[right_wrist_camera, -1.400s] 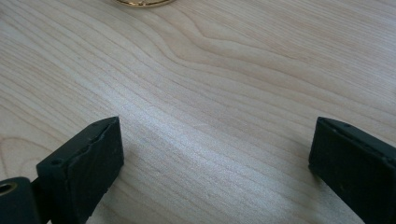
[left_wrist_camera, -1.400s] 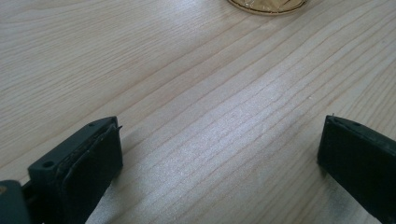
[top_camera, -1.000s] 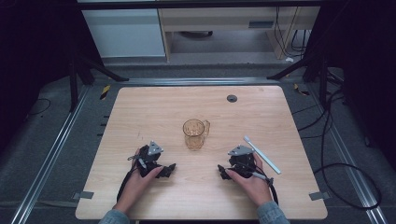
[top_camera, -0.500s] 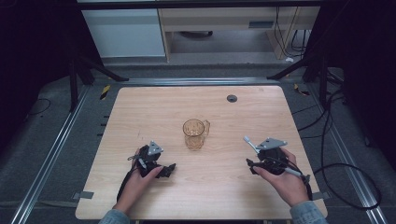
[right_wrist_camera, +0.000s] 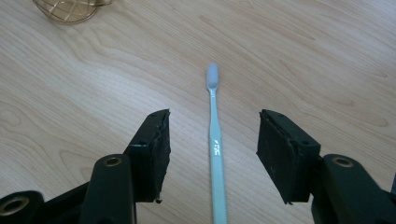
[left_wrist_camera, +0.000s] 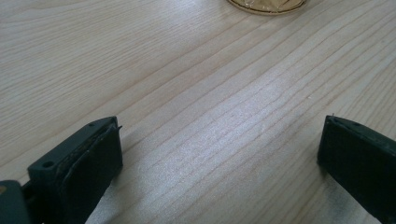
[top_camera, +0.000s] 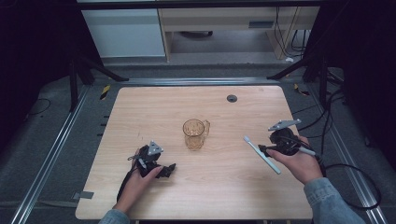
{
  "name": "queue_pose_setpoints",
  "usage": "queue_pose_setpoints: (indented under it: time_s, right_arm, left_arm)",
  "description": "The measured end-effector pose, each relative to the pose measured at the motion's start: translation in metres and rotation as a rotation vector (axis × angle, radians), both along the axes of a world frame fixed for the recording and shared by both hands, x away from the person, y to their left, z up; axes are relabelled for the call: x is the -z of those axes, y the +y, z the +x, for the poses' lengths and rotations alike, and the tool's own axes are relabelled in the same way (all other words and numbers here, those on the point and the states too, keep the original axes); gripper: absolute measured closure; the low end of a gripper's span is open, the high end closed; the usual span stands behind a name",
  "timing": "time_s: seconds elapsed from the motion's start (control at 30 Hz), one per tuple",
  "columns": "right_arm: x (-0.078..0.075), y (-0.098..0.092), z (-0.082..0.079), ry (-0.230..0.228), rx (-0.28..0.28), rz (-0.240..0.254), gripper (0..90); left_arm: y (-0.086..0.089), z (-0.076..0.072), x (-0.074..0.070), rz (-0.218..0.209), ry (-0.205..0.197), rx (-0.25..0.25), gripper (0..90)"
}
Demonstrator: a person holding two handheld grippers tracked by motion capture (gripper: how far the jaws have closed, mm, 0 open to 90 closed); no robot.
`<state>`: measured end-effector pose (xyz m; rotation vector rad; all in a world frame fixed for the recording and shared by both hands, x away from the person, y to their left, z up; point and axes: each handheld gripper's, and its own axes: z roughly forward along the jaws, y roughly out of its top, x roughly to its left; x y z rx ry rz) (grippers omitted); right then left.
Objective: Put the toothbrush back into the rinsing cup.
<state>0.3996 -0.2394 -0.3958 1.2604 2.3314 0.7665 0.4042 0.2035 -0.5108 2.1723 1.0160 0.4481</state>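
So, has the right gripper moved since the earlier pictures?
Yes. The right gripper went rightward, away from the mug, to the table's right edge.

High view: fixed overhead, facing forward and down over the whole desk (top_camera: pixel 154 116). Both claw cameras sit close above the wood, each catching the amber mug (top_camera: pixel 195 134) also seen from overhead.

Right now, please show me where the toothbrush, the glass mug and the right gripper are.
toothbrush (right_wrist_camera: pixel 215 140): right gripper view, middle of its handle.
glass mug (top_camera: pixel 194 134): high view, its side wall.
right gripper (right_wrist_camera: pixel 212 156): right gripper view, midway between its open jaws.
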Motion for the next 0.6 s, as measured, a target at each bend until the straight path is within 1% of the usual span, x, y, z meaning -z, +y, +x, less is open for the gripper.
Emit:
queue_pose_setpoints:
  time_s: [0.13,0.17,0.2,0.3,0.33,0.6]
  right_arm:
    - [-0.008,-0.002,0.006,-0.003,0.000,-0.027,44.5]
    - [-0.008,-0.002,0.006,-0.003,0.000,-0.027,44.5]
    - [-0.013,-0.003,0.007,-0.003,-0.004,-0.032,45.0]
    - [-0.016,-0.002,0.009,-0.002,-0.009,-0.028,45.2]
    - [-0.019,-0.002,0.012,0.000,-0.006,-0.025,46.9]
    - [-0.015,-0.006,0.021,0.019,-0.004,-0.022,50.6]
  left_arm:
    - [-0.001,0.002,0.000,0.001,0.000,0.000,0.0]
    - [-0.001,0.002,0.000,0.002,0.000,0.001,0.0]
    - [-0.001,0.002,0.000,0.002,0.000,0.002,0.0]
    - [-0.001,0.002,0.000,0.001,0.000,0.000,0.0]
    - [-0.001,0.001,0.000,0.001,0.000,0.000,0.0]
    - [-0.001,0.001,0.000,0.002,0.000,-0.003,0.0]
